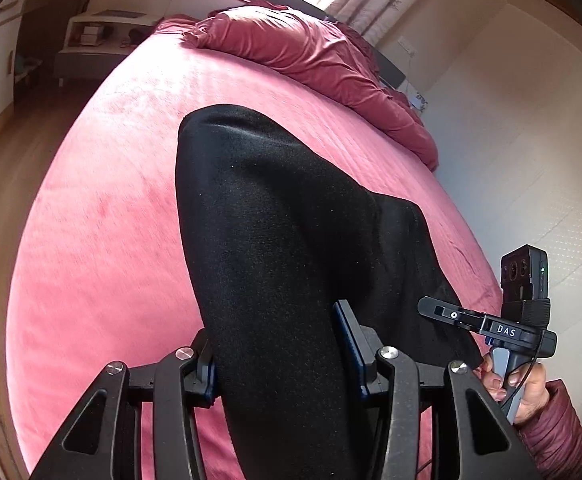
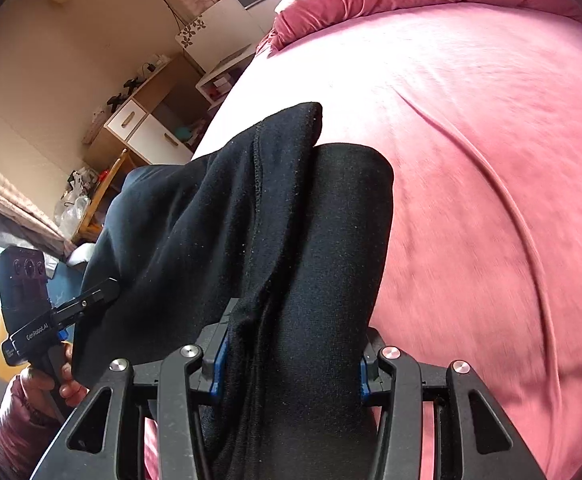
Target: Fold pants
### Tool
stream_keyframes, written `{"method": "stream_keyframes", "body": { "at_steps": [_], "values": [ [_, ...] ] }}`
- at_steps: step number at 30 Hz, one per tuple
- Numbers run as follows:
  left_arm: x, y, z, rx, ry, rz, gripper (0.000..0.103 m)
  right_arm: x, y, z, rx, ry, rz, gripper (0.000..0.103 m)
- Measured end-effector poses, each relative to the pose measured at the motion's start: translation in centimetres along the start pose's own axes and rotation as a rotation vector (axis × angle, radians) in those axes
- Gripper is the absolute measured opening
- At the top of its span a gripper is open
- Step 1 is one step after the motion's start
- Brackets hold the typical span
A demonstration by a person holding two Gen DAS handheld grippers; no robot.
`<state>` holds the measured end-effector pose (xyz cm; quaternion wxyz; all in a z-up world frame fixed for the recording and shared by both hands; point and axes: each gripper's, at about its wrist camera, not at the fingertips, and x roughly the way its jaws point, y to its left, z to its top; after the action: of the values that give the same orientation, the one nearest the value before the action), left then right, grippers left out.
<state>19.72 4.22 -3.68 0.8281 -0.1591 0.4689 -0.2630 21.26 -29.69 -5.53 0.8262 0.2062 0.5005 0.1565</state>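
The black pants (image 1: 275, 220) hang in a thick fold above the pink bed (image 1: 103, 240). My left gripper (image 1: 279, 344) is shut on one bunch of the cloth, blue pads pressing on both sides. In the right wrist view my right gripper (image 2: 295, 344) is shut on the pants (image 2: 291, 208) in the same way, where a seam and an inner layer show. Each gripper appears in the other's view: the right gripper (image 1: 435, 306) at the cloth's right edge, the left gripper (image 2: 103, 292) at its left edge. A hand (image 1: 523, 384) in a dark red sleeve holds the right gripper's handle.
A crumpled pink duvet (image 1: 311, 52) lies along the bed's far end. A white wall (image 1: 531, 160) runs close to one side of the bed. On the other side stand a wooden cabinet with white drawers (image 2: 143, 128) and a chair (image 2: 103, 192).
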Motion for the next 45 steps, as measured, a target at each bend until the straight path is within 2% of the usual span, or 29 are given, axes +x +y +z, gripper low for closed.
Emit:
{"method": "stream_keyframes", "body": {
  "at_steps": [4,5,6,7,8,10,12,16,19,22,26,30,32,33,36,39,42,45],
  "values": [
    [2.6,2.4,1.6,-0.011,0.043,0.077,0.051,3.0,-0.7,0.7,0.024,0.049,-0.021,0.052],
    [3.7,2.6,1.7,-0.022,0.067,0.095,0.054,4.2,-1.2,0.5,0.035,0.069,-0.05,0.055],
    [4.7,3.4,1.4,-0.04,0.098,0.135,0.057,4.7,-1.7,0.3,0.043,0.074,-0.058,0.063],
    [5.4,4.1,0.9,-0.061,0.114,0.159,0.063,5.3,-2.1,0.1,0.051,0.076,-0.051,0.066],
    [5.7,4.7,0.4,-0.081,0.105,0.158,0.07,5.6,-2.3,-0.1,0.053,0.07,-0.043,0.067],
    [5.8,5.4,-0.2,-0.132,0.08,0.148,0.074,5.7,-2.5,-0.3,0.047,0.054,-0.029,0.068],
    [5.5,5.7,-0.7,-0.152,0.071,0.138,0.074,5.5,-2.4,-0.4,0.038,0.055,-0.033,0.069],
    [5.1,4.2,-0.5,-0.11,0.053,0.187,0.074,5.6,-1.6,0.2,0.026,0.059,-0.082,0.076],
    [5.3,2.7,1.4,-0.078,0.027,0.262,0.074,5.0,0.3,0.3,-0.018,0.037,-0.168,0.08],
    [3.8,2.1,1.9,-0.084,-0.043,0.327,0.071,3.1,1.4,0.1,-0.035,-0.015,-0.232,0.081],
    [-0.6,3.8,-0.7,-0.117,-0.103,0.353,0.071,0.5,3.1,-0.3,-0.071,-0.092,-0.287,0.081],
    [-1.9,2.8,-2.3,-0.1,-0.135,0.396,0.071,-1.8,4.6,-1.3,-0.092,-0.134,-0.285,0.081],
    [-2.3,2.2,-3.0,-0.102,-0.141,0.399,0.071,-2.8,5.5,-2.3,-0.118,-0.138,-0.274,0.078],
    [-2.5,1.8,-3.6,-0.101,-0.142,0.403,0.071,-3.7,5.5,-3.3,-0.131,-0.134,-0.263,0.072],
    [-2.5,0.8,-5.1,-0.074,-0.132,0.403,0.071,-3.5,6.8,-4.9,-0.174,-0.099,-0.246,0.065],
    [-0.7,0.2,-5.8,-0.042,-0.081,0.423,0.071,-2.1,6.6,-6.4,-0.23,-0.026,-0.32,0.025],
    [0.0,0.2,-6.4,-0.056,-0.059,0.428,0.071,-1.2,5.3,-7.0,-0.178,-0.009,-0.345,0.025],
    [-1.4,-0.7,-6.9,-0.061,-0.102,0.418,0.071,-2.2,5.3,-7.0,-0.135,-0.049,-0.326,0.03]
  ]
}}
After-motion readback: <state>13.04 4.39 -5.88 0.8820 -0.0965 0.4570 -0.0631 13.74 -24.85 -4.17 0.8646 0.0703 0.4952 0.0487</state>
